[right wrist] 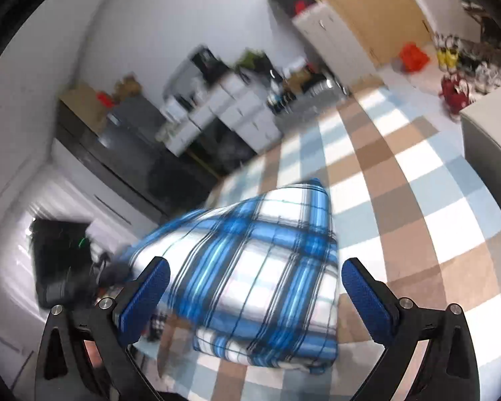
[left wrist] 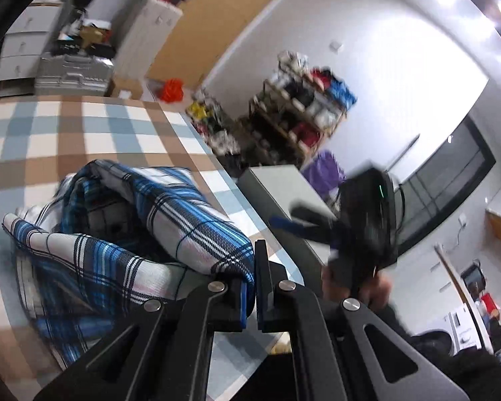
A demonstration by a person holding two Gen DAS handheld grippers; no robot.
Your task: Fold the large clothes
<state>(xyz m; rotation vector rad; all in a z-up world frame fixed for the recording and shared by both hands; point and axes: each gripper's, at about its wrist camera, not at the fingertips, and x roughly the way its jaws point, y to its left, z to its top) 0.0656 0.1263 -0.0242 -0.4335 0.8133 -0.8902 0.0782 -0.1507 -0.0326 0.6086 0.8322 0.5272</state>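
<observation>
A blue, white and black plaid shirt (left wrist: 117, 234) lies bunched on the checked tablecloth (left wrist: 83, 127). My left gripper (left wrist: 252, 274) is shut on a fold at the shirt's near edge, and cloth is pinched between its blue pads. In the right wrist view the shirt (right wrist: 260, 250) hangs raised at its left corner, where the blurred left gripper (right wrist: 66, 267) holds it. My right gripper (right wrist: 255, 284) is open, its blue pads wide apart on either side of the cloth without pressing it. From the left wrist view the right gripper (left wrist: 317, 224) shows as a blur with a hand (left wrist: 367, 287) behind it.
The checked tablecloth (right wrist: 417, 200) covers the whole table. A grey box (left wrist: 277, 187) stands beside the table's right edge. A loaded shelf (left wrist: 300, 110) stands by the far wall, white drawers (right wrist: 223, 110) beyond the table's far end.
</observation>
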